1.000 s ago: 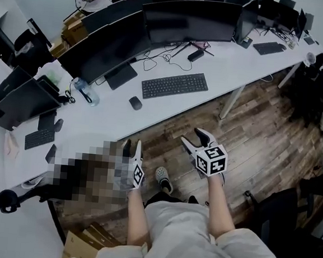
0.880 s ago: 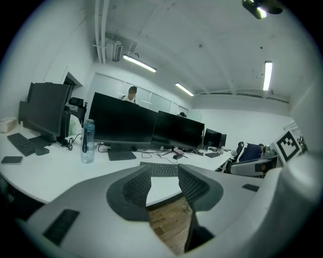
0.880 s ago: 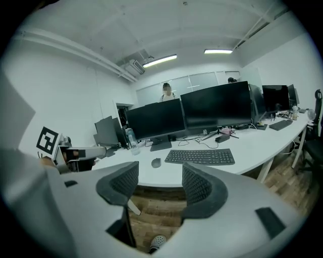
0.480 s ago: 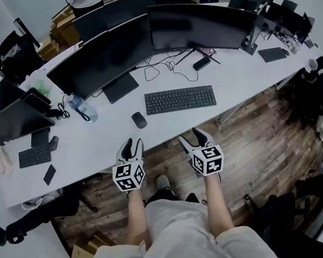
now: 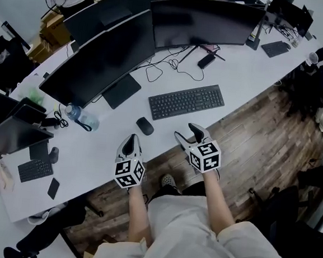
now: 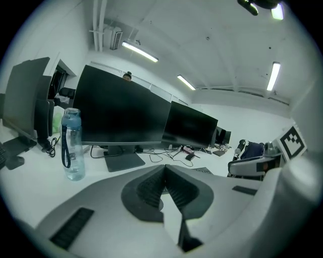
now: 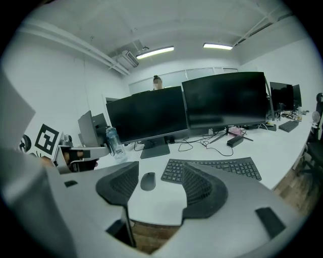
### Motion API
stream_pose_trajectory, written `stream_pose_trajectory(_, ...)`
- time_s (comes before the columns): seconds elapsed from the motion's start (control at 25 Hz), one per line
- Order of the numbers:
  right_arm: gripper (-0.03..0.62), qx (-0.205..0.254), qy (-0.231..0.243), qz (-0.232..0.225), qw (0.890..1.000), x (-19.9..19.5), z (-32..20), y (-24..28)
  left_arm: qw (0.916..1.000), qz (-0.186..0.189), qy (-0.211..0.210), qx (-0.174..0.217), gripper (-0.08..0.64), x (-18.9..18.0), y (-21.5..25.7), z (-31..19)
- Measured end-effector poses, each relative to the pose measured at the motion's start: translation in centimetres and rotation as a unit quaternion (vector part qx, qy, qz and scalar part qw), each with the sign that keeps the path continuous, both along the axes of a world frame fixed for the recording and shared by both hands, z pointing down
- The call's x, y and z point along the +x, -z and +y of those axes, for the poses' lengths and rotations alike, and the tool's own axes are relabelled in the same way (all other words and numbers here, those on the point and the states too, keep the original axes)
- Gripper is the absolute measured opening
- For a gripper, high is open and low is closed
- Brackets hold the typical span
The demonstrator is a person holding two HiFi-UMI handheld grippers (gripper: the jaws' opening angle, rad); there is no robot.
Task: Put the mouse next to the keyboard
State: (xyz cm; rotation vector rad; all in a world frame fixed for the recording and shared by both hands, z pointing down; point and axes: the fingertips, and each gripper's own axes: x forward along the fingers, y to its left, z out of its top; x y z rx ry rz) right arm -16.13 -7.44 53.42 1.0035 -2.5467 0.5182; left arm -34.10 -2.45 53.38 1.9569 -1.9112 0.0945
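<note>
A dark mouse (image 5: 145, 126) lies on the white desk (image 5: 103, 148), a short way left of the black keyboard (image 5: 186, 101). In the right gripper view the mouse (image 7: 148, 181) shows between the open jaws, still well ahead of them, with the keyboard (image 7: 217, 169) to its right. My right gripper (image 5: 187, 136) hangs open at the desk's front edge, right of the mouse. My left gripper (image 5: 129, 145) sits just left of and nearer than the mouse, its jaws shut with nothing between them; its pads (image 6: 162, 189) meet in the left gripper view.
Two large monitors (image 5: 159, 30) stand behind the keyboard, with cables and a power brick (image 5: 206, 60). A water bottle (image 5: 78, 115) stands left. A small keyboard (image 5: 36, 170) and phone (image 5: 53, 188) lie at far left. Wooden floor (image 5: 262, 134) is right of the desk.
Both grippers have come forward toward the desk edge and the mouse. The left gripper's jaws have gone from open to shut.
</note>
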Motion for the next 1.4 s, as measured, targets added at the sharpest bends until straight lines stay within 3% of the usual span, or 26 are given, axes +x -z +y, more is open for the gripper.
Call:
stream_pose_trajectory(0.36,0.285,-0.014,0.029,0.025,0.999,-3.9,-0.1,-2.2,0.9994,0.016,-0.011,-0.029,0.023,-1.1,-2.9,-1.3)
stream_pose_trajectory(0.76,0.288,-0.028,0.105,0.044,0.993,-9.9,-1.9,-4.2,0.9989,0.016,0.010,-0.043,0.023,-3.2,-4.3,-3.5)
stream_pose_trajectory(1.0,0.291,-0.054,0.124,0.055,0.989,-13.3,-4.0,-7.0,0.9981,0.020,0.017,-0.056,0.023,-4.0,-5.5,-5.3)
stream_pose_trajectory(1.28,0.295,-0.072,0.150,0.087,0.982,-15.5,-5.0,-10.4,0.9967,0.020,0.022,-0.076,0.023,-4.6,-7.2,-7.3)
stream_pose_trajectory(1.4,0.295,-0.061,0.176,0.125,0.974,-16.8,-4.8,-12.7,0.9960,0.025,0.026,-0.082,0.023,-4.8,-7.8,-7.6)
